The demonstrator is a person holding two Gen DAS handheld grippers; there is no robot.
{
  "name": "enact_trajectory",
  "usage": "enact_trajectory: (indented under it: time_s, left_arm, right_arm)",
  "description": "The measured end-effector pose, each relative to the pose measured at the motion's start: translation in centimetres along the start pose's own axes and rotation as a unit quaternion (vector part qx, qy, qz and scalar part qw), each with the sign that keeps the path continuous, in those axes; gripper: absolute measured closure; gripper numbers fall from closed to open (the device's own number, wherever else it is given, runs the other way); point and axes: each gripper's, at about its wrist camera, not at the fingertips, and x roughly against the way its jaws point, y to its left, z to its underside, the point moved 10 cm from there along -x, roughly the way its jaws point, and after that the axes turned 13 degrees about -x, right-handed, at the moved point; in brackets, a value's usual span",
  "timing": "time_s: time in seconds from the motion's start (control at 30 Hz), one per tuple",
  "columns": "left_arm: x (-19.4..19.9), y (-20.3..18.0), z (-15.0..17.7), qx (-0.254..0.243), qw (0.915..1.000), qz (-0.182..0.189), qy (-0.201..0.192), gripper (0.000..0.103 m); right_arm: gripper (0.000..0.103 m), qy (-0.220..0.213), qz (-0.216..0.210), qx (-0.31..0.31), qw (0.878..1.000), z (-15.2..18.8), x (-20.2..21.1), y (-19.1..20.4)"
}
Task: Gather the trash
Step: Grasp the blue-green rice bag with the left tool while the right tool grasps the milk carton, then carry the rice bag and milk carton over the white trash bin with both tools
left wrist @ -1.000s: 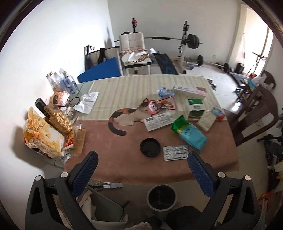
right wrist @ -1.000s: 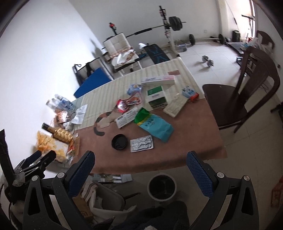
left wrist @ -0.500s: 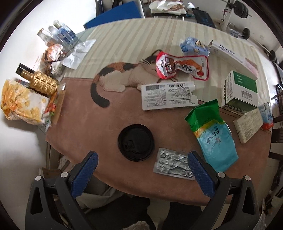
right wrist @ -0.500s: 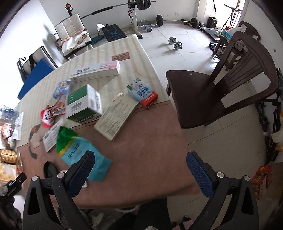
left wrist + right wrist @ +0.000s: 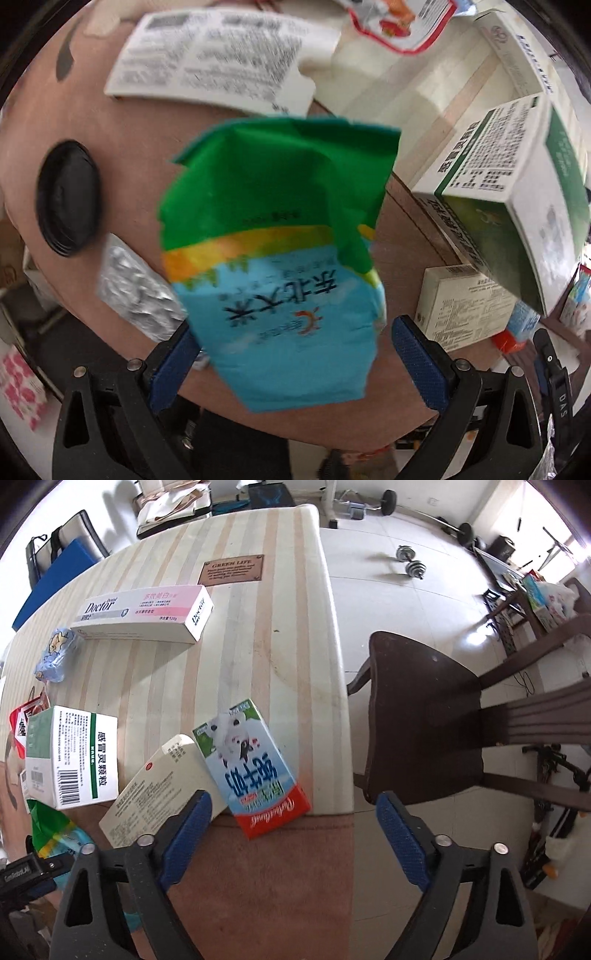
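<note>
- My left gripper (image 5: 291, 354) hangs with jaws wide, the green-blue bag (image 5: 280, 258) between them, unpinched.
- My right gripper (image 5: 293, 834) has jaws just narrowing yet wide; the milk carton (image 5: 255, 768) lies between them on the counter (image 5: 288, 867).

Glossy plastic bag (image 5: 280, 266), crinkled foil blister pack (image 5: 136, 291)

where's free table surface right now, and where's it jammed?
Free: the striped mat between the toothpaste box and the milk carton; the brown cloth below the carton. Jammed: the green-and-blue bag, blister pack, black lid and green-and-white box lie close together.
</note>
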Motion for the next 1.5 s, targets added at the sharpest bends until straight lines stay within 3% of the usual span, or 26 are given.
enact_trajectory:
  time_s: [0.17,0.27,0.3,0.4,0.47,0.67,0.83,1.0,1.07,1.23,1.5]
  left_arm:
    - [-0.3,-0.3,0.4,-0.01,0.9993,-0.033,-0.017,0.005]
    - [0.5,-0.9,1.1,-0.054,0.9961,-0.058,-0.038,0.005]
    - [0.9,-1.0,1.4,-0.082,0.9925,-0.08,-0.044,0.005]
    - [1.8,-1.7,2.8,-0.172,0.9724,-0.145,-0.063,0.005]
    - [1.8,-2.1,4.2,-0.207,0.9628,-0.163,-0.061,0.005]
    - [1.3,-2.6,5.8,-0.209,0.9621,-0.164,-0.062,0.005]
    - [-0.9,-2.9,4.6,-0.203,0.9646,-0.157,-0.061,0.005]
    - [-0.9,-2.1,5.5,-0.203,0.9648,-0.153,-0.068,0.006]
    - [-0.4,-2.2,5.5,-0.202,0.9654,-0.149,-0.071,0.006]
    - [1.0,1.6,3.3,-0.208,0.9626,-0.144,-0.097,0.006]
    - [5.2,3.2,6.0,-0.213,0.9554,-0.137,-0.153,0.006]
  right_arm:
    - [0.014,0.02,-0.015,0.03,0.999,-0.5,-2.3,1.8]
    - [0.034,0.044,-0.034,0.039,0.998,-0.3,-3.6,2.5]
    - [0.041,0.048,-0.04,0.036,0.997,-0.2,-3.6,2.4]
    - [0.042,0.06,-0.019,0.042,0.997,0.7,-3.4,1.2]
    - [0.042,0.078,-0.009,0.045,0.996,2.1,-3.2,0.1]
    - [0.043,0.101,0.005,0.069,0.992,6.0,-3.2,-1.3]
    - [0.042,0.099,0.012,0.066,0.993,6.9,-3.9,-1.1]
    - [0.043,0.097,0.021,0.078,0.992,6.5,-4.0,-0.7]
    - [0.047,0.094,0.021,0.079,0.992,6.4,-3.7,-0.5]
    - [0.048,0.087,0.008,0.079,0.993,6.7,-3.4,-0.8]
    - [0.048,0.054,-0.025,0.105,0.993,7.7,0.3,0.5]
